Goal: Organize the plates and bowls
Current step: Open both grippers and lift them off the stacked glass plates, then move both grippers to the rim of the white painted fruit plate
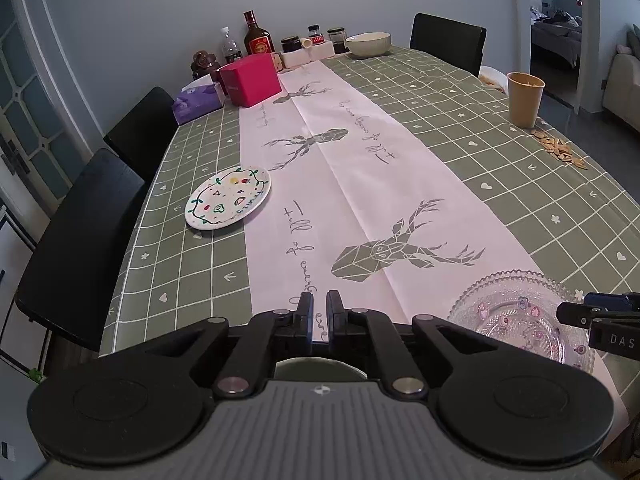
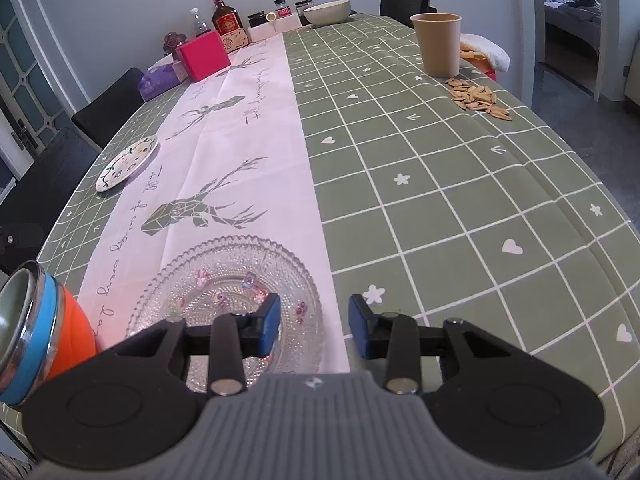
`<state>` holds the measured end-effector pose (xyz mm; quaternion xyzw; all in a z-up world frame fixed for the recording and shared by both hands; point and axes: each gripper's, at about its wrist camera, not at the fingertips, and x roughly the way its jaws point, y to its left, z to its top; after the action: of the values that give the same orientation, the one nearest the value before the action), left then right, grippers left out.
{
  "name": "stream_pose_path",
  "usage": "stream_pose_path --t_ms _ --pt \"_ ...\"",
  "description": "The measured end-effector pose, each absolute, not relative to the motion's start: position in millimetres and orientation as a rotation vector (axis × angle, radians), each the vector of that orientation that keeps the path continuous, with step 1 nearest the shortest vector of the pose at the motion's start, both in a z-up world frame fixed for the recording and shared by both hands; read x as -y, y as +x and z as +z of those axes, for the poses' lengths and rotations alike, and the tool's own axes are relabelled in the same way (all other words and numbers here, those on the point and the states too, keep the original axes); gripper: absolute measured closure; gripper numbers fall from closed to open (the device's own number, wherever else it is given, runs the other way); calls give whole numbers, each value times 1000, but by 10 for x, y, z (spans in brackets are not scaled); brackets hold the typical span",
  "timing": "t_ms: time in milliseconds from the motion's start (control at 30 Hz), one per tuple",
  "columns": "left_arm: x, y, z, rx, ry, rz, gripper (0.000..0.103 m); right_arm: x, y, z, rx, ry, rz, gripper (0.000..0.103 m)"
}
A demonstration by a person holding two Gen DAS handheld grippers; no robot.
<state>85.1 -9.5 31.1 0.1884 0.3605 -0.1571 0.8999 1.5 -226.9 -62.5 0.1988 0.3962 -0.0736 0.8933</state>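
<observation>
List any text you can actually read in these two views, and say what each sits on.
"DAS", cut off at the frame edge: right gripper.
"full of" in script, remainder unclear: table runner.
Lettering on painted plate: too blurred to read.
Red label on brown bottle: too small.
Jar labels: too small.

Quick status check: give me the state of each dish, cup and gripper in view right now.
Left gripper: shut, holding nothing.
Right gripper: open, nothing between the pads, above the near edge of the glass plate.
Glass plate: flat on the table runner, empty, not gripped.
Painted plate: flat on the tablecloth, untouched.
Bowl: upright at the far end.
Paper cup: upright.
</observation>
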Motion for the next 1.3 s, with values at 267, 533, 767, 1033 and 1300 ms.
stream_pose_path --t_ms 267,533,767,1033,1300 --pt "66 868 399 -722 344 -370 57 2261 -17 -547 -779 437 -133 36" --pt "54 826 480 -632 292 -400 19 2110 -16 -342 -702 293 -140 3" --pt "65 797 519 -630 302 -405 16 2060 2 -157 -640 227 -160 3" --pt "-59 850 615 -611 265 -351 16 2035 155 26 -653 180 -95 3" --pt "-211 962 771 -576 212 -304 16 2094 334 420 -608 187 -40 3"
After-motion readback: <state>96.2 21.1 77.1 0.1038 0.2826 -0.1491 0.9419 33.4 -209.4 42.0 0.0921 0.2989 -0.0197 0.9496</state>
